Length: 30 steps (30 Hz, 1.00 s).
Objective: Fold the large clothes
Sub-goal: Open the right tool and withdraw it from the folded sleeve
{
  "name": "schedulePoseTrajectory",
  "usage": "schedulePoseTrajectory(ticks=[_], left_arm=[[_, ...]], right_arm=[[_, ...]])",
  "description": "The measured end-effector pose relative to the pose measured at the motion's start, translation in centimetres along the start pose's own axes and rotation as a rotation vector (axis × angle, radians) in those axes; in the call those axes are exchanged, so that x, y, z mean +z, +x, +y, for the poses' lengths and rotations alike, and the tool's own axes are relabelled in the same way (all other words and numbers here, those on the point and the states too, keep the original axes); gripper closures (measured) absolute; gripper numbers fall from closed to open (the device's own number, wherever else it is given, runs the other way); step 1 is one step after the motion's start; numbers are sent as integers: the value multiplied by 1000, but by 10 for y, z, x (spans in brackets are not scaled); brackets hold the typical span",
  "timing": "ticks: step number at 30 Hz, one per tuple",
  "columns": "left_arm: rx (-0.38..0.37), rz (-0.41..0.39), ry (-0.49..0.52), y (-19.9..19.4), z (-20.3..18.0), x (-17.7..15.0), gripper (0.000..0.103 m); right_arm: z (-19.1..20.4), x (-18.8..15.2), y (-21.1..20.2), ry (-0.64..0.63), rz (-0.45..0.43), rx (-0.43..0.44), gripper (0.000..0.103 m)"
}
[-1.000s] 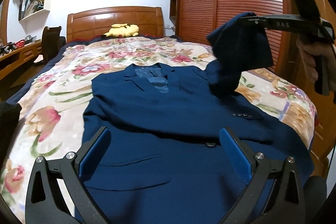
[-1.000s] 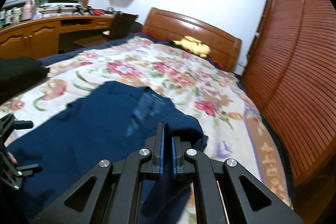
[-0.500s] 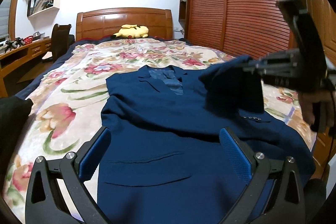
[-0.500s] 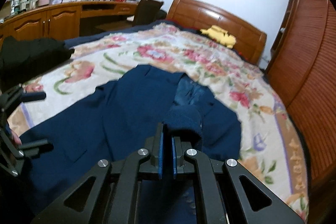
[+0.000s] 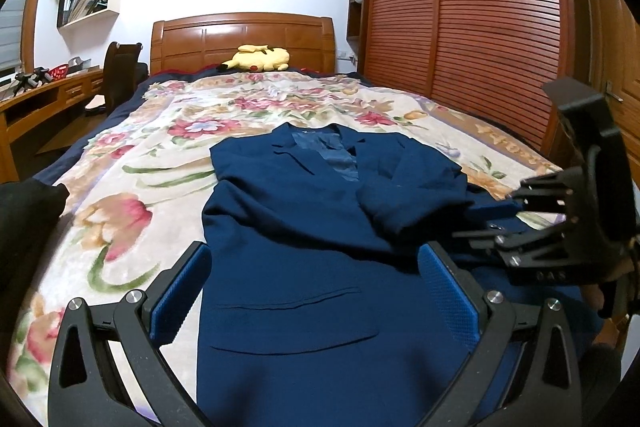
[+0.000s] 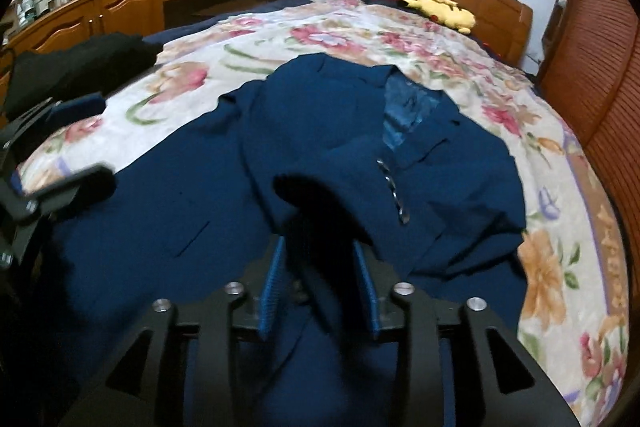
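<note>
Sleeve point(image 6: 360, 187) dropped from mid-air onto navy jacket point(image 5: 304, 227), flat on floral bedspread point(image 5: 132, 187). Right gripper point(image 6: 320, 279) jaws opening, cloth loose between. Left gripper point(image 5: 316, 291) wide, empty. Yellow plush point(image 5: 260, 58) by headboard. Right gripper's side lettering too blurred to read.

A second ago the right gripper point(image 6: 320, 283) holds the sleeve point(image 5: 412, 195) of the navy jacket point(image 5: 304, 267) up in the air, its jaws pinched on the cuff. Now the gripper sits much lower, close above the jacket's front, and its jaws are opening, with the cuff between the blue pads, seemingly no longer squeezed, though blur makes that hard to judge. The sleeve no longer hangs; it lies folded across the jacket's chest, its row of buttons point(image 6: 394, 193) facing up.
</note>
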<state>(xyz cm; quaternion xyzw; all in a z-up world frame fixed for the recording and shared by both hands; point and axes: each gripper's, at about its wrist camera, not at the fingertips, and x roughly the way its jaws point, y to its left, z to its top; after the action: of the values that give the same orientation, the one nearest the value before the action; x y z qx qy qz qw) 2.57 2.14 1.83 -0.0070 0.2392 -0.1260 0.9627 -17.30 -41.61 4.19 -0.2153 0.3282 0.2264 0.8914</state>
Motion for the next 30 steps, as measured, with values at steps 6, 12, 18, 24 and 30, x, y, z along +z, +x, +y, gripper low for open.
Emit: schedulePoseTrajectory(ticks=[6, 12, 18, 24, 30], left_arm=[[3, 2, 1, 1, 1, 1, 0], [4, 2, 4, 2, 1, 0, 0], [4, 1, 5, 2, 1, 0, 0], [10, 6, 14, 2, 0, -2, 0], [11, 7, 11, 4, 0, -1, 0]], right_arm=[[-14, -6, -22, 22, -58, -3, 59], [-40, -8, -38, 91, -112, -124, 47], [-54, -8, -4, 154, -51, -133, 47], [-54, -11, 37, 219, 27, -80, 47], [-51, -10, 49, 256, 41, -11, 47]])
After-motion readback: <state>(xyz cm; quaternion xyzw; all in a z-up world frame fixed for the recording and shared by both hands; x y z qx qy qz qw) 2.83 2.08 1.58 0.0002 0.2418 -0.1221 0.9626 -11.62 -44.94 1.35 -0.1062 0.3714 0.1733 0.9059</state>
